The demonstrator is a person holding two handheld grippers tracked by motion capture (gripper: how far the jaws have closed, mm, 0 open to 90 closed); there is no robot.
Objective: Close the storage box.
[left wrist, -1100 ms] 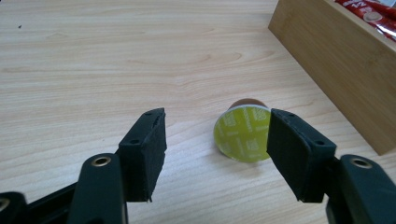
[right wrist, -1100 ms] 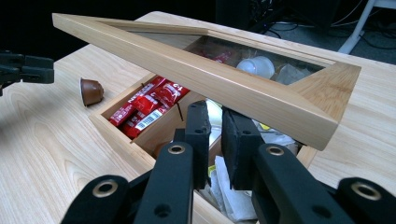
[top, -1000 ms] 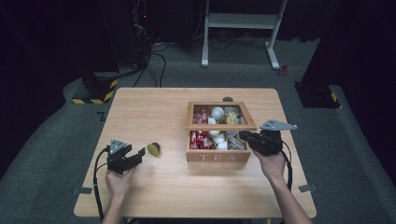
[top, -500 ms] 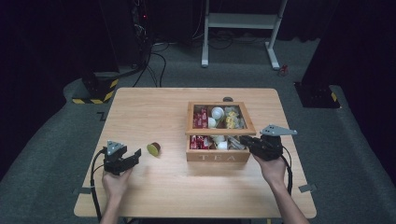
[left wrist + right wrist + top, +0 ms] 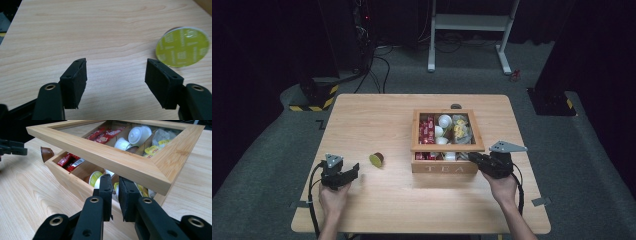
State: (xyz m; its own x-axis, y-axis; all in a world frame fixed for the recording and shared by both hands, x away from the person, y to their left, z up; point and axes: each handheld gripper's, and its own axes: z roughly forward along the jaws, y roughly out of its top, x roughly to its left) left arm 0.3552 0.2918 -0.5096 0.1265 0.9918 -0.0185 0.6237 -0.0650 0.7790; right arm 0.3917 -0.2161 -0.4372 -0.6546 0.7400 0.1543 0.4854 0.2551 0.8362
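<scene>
Tea box lid sits ajar above right gripper, nearly closed, empty; left gripper just opened beside capsule.

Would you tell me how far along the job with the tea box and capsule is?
Done: a capsule lies on the table, outside the box. In hand: the left gripper, whose jaws have just been opening, stands clear of the capsule with nothing between them. The right gripper, nearly shut, sits at the box's front under the lid, which stands ajar. Left: probably lowering the lid fully.
</scene>
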